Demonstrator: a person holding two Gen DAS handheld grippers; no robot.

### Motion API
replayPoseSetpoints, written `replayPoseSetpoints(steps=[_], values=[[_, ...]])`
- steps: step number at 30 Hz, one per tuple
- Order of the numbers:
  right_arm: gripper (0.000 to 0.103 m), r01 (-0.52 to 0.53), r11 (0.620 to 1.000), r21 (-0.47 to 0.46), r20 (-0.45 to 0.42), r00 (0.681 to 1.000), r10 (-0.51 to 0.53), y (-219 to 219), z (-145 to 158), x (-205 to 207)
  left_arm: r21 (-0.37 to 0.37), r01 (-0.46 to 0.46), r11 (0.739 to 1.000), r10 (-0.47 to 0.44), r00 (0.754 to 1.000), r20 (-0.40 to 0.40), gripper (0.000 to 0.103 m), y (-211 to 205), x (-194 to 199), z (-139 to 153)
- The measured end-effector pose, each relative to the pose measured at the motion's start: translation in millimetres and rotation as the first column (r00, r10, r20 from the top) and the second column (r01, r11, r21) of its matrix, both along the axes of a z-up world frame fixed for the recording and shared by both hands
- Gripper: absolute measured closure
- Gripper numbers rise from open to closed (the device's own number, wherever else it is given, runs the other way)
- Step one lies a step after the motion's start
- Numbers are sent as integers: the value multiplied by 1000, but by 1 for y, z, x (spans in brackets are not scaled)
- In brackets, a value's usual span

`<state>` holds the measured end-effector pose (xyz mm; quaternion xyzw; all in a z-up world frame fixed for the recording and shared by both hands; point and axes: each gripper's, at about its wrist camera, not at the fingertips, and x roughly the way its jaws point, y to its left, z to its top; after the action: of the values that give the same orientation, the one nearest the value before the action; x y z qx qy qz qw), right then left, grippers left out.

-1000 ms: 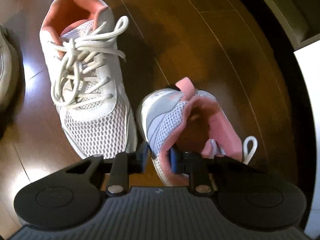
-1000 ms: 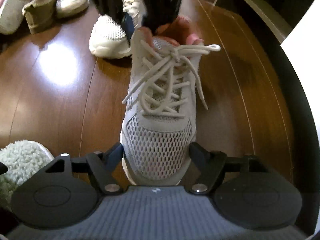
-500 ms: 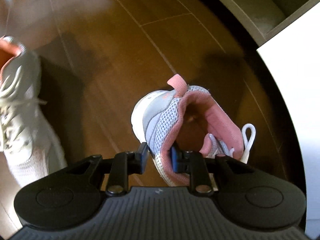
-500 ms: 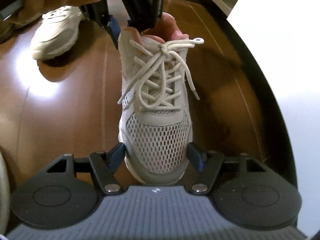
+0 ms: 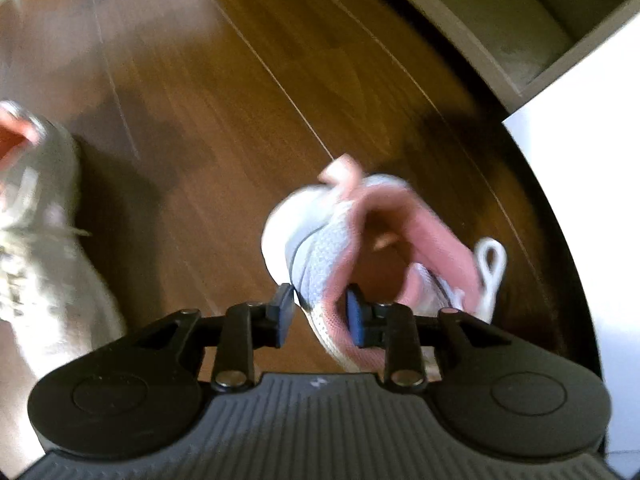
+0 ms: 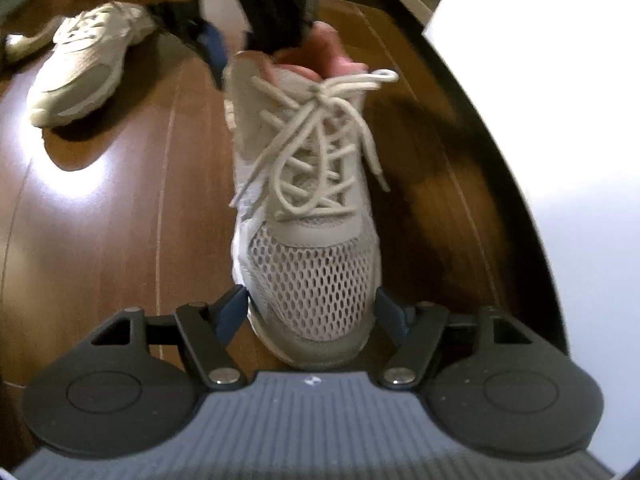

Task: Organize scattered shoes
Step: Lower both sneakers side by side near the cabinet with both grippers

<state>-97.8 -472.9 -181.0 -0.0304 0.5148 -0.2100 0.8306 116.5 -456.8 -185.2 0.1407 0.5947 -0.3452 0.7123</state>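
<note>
A white mesh sneaker with pink lining (image 5: pixel 360 248) is held above the wooden floor by both grippers. My left gripper (image 5: pixel 320 314) is shut on its heel collar, one pad inside the opening and one outside. In the right wrist view the same sneaker (image 6: pixel 308 208) points toe-first at the camera, and my right gripper (image 6: pixel 312 312) is shut on its mesh toe. The left gripper (image 6: pixel 224 46) shows at the far heel end. Its matching sneaker (image 5: pixel 36 220) lies on the floor at the left, also in the right wrist view (image 6: pixel 80 64).
A white cabinet panel (image 5: pixel 592 184) stands at the right, with a grey shelf opening (image 5: pixel 520 20) above it. The same white panel (image 6: pixel 560 100) fills the right of the right wrist view. Dark wooden floor (image 5: pixel 240 100) lies below.
Both grippers have carried the held sneaker to the right, toward the white cabinet. The matching sneaker on the floor has slid to the left edge of both views. The grips are unchanged.
</note>
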Motion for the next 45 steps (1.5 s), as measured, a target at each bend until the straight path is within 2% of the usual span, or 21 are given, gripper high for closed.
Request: replayPoseSetpoints(steps=[1, 3, 5, 7, 9, 12, 15, 20, 22, 24, 26, 28, 29, 32, 34, 37, 39, 40, 41, 43, 45], values=[[26, 18, 1000, 2, 30, 999, -18, 2, 8, -4, -17, 17, 1000, -16, 999, 35, 62, 8, -3, 16], [25, 55, 998, 27, 99, 993, -57, 6, 25, -12, -54, 32, 998, -27, 996, 81, 58, 28, -2, 37], [25, 89, 986, 143, 216, 969, -119, 19, 51, -24, -91, 17, 996, -6, 993, 120, 47, 62, 3, 56], [25, 61, 971, 232, 266, 956, -124, 32, 59, -18, -86, -45, 995, 57, 988, 146, 45, 105, 12, 64], [25, 18, 960, 280, 281, 955, -100, 49, 56, -1, -61, -119, 991, 127, 979, 161, 45, 151, 26, 68], [25, -38, 947, 317, 279, 959, -55, 75, 47, 38, -3, -210, 978, 208, 965, 161, 46, 194, 51, 67], [14, -93, 940, 327, 291, 957, -7, 101, 39, 83, -9, -281, 960, 279, 947, 157, 40, 222, 87, 59], [8, -130, 948, 290, 250, 967, 56, 133, 14, 153, -36, -363, 931, 365, 926, 93, 38, 224, 147, 43], [6, -110, 964, 243, 207, 976, 59, 143, -4, 183, -43, -353, 935, 355, 933, 65, 38, 212, 164, 34], [6, -97, 969, 228, 171, 984, 58, 143, -20, 201, -18, -322, 947, 322, 943, 83, 37, 193, 181, 20], [9, -103, 965, 240, 158, 985, 66, 142, -29, 208, -11, -329, 944, 328, 941, 83, 21, 186, 192, 8], [16, -111, 965, 238, 155, 985, 75, 141, -32, 207, -35, -353, 935, 355, 930, 93, 20, 186, 197, 3], [18, -115, 965, 237, 154, 985, 79, 141, -33, 206, -41, -377, 925, 379, 917, 121, 30, 187, 202, 3], [17, -126, 964, 235, 149, 984, 92, 141, -36, 204, -71, -412, 908, 417, 905, 83, 34, 189, 214, 3], [17, -134, 963, 233, 147, 984, 101, 141, -39, 202, -53, -400, 915, 403, 913, 64, 34, 184, 213, 0], [18, -145, 962, 231, 142, 983, 114, 141, -42, 200, 6, -356, 935, 354, 931, 89, 35, 172, 199, -8], [20, -168, 960, 222, 139, 980, 139, 141, -41, 195, 7, -367, 930, 366, 928, 65, 40, 173, 191, -10], [20, -184, 958, 220, 133, 979, 158, 140, -40, 188, 2, -377, 926, 377, 925, 42, 53, 175, 187, -10], [21, -201, 955, 218, 125, 976, 178, 139, -39, 180, -1, -383, 924, 383, 924, 19, 72, 176, 182, -10], [21, -225, 950, 214, 109, 973, 206, 135, -37, 159, 0, -368, 930, 368, 930, -14, 76, 176, 164, -5], [21, -232, 949, 212, 93, 972, 216, 128, -35, 128, -2, -302, 953, 302, 953, -4, 77, 169, 131, 1]])
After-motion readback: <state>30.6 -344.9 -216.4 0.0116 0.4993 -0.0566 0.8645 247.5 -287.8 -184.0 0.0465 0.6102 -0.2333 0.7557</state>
